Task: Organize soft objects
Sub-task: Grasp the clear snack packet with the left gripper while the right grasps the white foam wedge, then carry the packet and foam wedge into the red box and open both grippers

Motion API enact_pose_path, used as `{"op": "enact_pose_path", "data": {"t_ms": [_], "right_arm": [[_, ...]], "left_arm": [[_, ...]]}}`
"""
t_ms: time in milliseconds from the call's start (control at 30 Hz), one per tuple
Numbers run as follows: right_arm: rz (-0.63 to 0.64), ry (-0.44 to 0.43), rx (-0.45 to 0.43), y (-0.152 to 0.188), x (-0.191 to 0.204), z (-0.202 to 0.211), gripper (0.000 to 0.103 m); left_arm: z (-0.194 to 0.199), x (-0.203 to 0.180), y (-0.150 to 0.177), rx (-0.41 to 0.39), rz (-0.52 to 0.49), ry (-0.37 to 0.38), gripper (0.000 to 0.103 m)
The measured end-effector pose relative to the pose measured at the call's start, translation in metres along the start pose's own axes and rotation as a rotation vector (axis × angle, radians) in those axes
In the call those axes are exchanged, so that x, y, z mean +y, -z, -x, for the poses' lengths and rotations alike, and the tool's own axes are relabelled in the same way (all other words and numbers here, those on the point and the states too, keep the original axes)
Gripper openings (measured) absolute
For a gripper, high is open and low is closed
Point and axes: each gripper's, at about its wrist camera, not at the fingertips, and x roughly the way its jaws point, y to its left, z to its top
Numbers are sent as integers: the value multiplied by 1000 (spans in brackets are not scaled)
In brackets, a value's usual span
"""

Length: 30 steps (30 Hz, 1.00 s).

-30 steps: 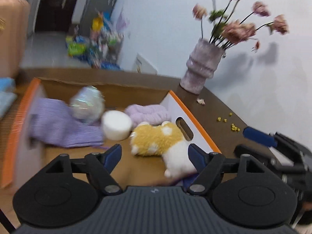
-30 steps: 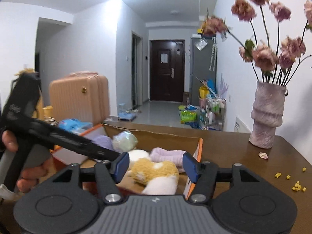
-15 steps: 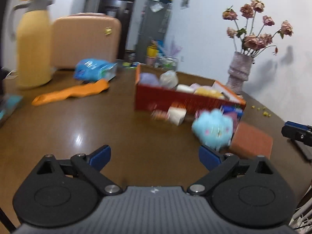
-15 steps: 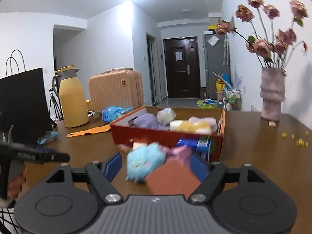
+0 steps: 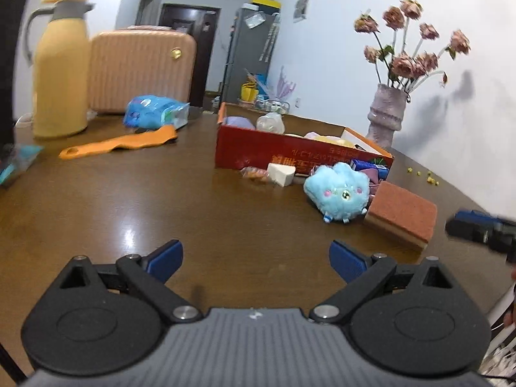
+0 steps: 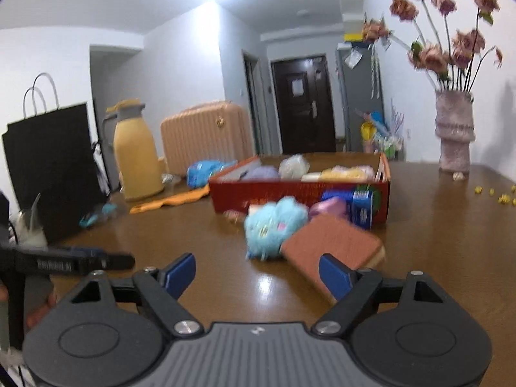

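Observation:
A red cardboard box [image 5: 283, 153] [image 6: 290, 193] on the brown table holds several soft items, among them a purple cloth [image 6: 259, 173] and a yellow plush [image 6: 350, 173]. In front of it lie a light blue plush [image 5: 337, 190] [image 6: 272, 225], a brown sponge [image 5: 403, 214] [image 6: 332, 245], a white foam wedge [image 5: 281, 173] and a pink item [image 6: 329, 208]. My left gripper [image 5: 256, 258] is open and empty, well short of the plush. My right gripper [image 6: 257, 274] is open and empty, just short of the sponge.
A yellow thermos [image 5: 61, 64], a beige suitcase [image 5: 138, 67], a blue packet [image 5: 154, 113] and an orange strip [image 5: 119, 143] are at the back left. A vase of dried flowers [image 5: 387, 116] stands at the back right. A black bag [image 6: 48, 174] stands at the left.
Both grippers have pulled back from over the box to low above the near table. Their jaws have opened wider. The box and loose items now lie farther ahead.

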Motion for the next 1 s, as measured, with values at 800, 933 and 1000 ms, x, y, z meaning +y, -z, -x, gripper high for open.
{"op": "enact_pose_path", "data": {"t_ms": [800,933,1000], "right_arm": [[229,-46,369,-80,15,-262,54],[272,-19,389,-73,24,-275,47],[296,0,401,-67,27,-279,41]], "left_arm": [[-168,42,-89,169,-224,117,45],[-159,48,-86,144,-226,94,45],[-157,53,-91,140,-176,105,45]]}}
